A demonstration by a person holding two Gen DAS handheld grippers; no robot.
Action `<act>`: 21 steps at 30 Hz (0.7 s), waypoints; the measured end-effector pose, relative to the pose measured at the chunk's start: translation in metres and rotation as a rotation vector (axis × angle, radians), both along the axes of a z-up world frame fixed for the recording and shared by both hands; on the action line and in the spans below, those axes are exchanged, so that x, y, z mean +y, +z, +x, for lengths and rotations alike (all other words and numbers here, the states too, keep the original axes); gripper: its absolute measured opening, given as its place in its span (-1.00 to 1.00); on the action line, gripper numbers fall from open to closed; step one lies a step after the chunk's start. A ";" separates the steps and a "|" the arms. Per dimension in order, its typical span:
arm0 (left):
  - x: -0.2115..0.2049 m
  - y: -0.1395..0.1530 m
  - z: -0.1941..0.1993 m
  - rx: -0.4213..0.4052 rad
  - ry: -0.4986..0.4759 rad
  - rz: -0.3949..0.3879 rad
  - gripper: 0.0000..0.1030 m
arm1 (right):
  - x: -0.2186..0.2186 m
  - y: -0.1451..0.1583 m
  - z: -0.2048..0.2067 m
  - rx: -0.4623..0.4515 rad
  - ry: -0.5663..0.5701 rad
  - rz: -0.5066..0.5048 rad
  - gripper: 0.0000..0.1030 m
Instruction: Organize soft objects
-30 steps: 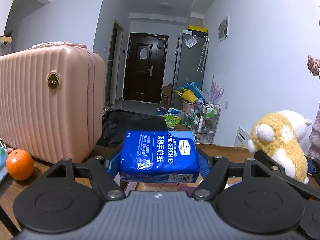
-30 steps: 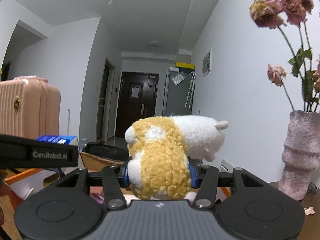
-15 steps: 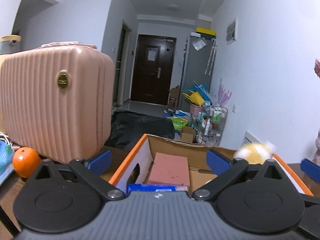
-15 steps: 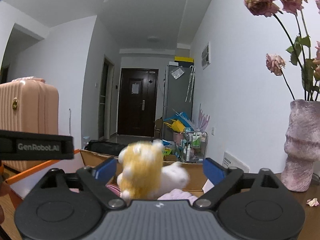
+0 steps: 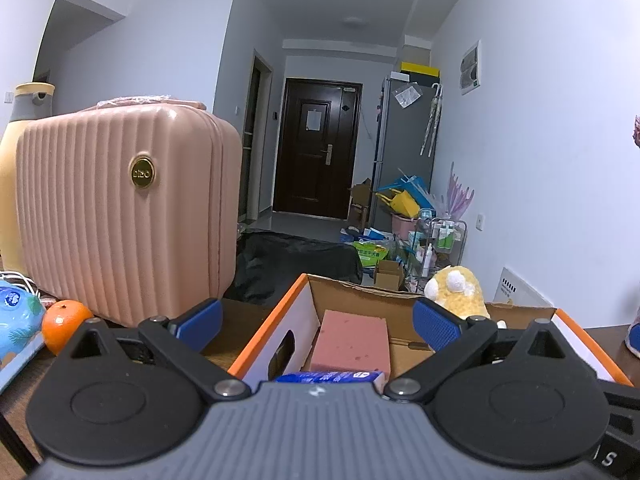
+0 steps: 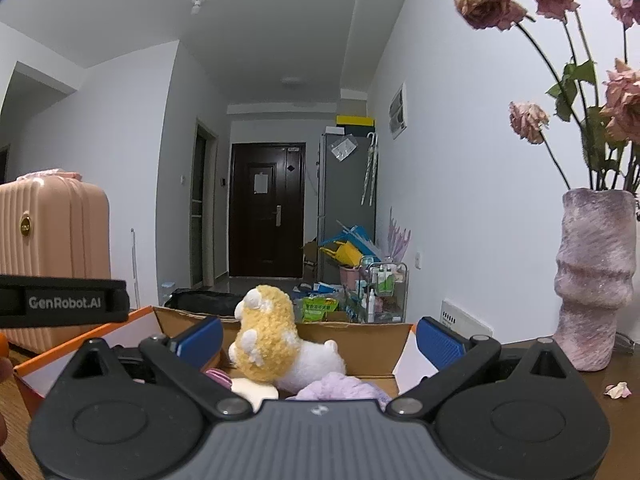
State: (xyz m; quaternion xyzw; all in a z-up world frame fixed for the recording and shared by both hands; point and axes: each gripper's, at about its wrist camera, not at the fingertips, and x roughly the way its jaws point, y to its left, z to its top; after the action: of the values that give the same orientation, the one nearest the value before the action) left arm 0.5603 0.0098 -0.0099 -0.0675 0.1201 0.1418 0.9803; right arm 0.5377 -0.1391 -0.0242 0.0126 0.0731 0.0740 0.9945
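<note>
I see my left tool (image 5: 318, 322) spread wide, gripping nothing, above the cardboard box (image 5: 304, 300); the blue tissue pack (image 5: 332, 377) lies inside beside a pink sponge (image 5: 352, 344). My right tool (image 6: 318, 340) is spread too, and the plush toy (image 6: 280, 348) rests in the box against its far wall. The pink suitcase (image 5: 128, 220) crowds the desk's left edge.

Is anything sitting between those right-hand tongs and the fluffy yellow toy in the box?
Nothing visible. The right tongs stand open and empty above the cardboard box, and the yellow plush toy lies inside it in open view between the blue pads, beside a purple soft thing.
</note>
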 end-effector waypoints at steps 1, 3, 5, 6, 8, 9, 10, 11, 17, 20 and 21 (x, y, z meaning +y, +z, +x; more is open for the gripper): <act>-0.001 0.000 -0.002 -0.001 -0.003 0.003 1.00 | -0.002 0.001 -0.002 -0.004 -0.003 0.002 1.00; -0.002 0.001 -0.008 -0.004 -0.005 0.014 1.00 | -0.005 0.001 -0.008 -0.013 -0.011 0.005 1.00; -0.003 0.002 -0.015 -0.009 -0.006 0.023 1.00 | -0.009 0.001 -0.015 -0.023 -0.021 0.009 1.00; -0.002 0.002 -0.019 -0.011 -0.006 0.023 1.00 | -0.012 0.002 -0.019 -0.026 -0.026 0.010 1.00; -0.002 0.002 -0.027 -0.010 -0.009 0.020 1.00 | -0.016 0.002 -0.026 -0.030 -0.037 0.012 1.00; -0.001 0.002 -0.031 -0.007 -0.011 0.019 1.00 | -0.019 0.002 -0.031 -0.031 -0.042 0.013 1.00; -0.001 0.003 -0.036 -0.002 -0.013 0.017 1.00 | -0.022 0.002 -0.036 -0.032 -0.046 0.016 1.00; 0.000 0.003 -0.039 0.005 -0.018 0.015 1.00 | -0.025 0.002 -0.041 -0.032 -0.049 0.018 1.00; 0.000 0.004 -0.071 0.022 -0.036 0.011 1.00 | -0.040 0.004 -0.079 -0.025 -0.062 0.018 1.00; -0.002 0.004 -0.091 0.028 -0.045 0.024 1.00 | -0.048 0.005 -0.099 -0.017 -0.064 0.020 1.00; -0.003 0.004 -0.097 0.031 -0.049 0.027 1.00 | -0.050 0.005 -0.106 -0.013 -0.065 0.019 1.00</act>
State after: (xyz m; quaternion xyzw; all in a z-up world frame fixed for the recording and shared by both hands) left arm 0.4634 0.0073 -0.0064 -0.0491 0.1348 0.1203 0.9823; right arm 0.4319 -0.1894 -0.0187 0.0239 0.0655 0.0426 0.9967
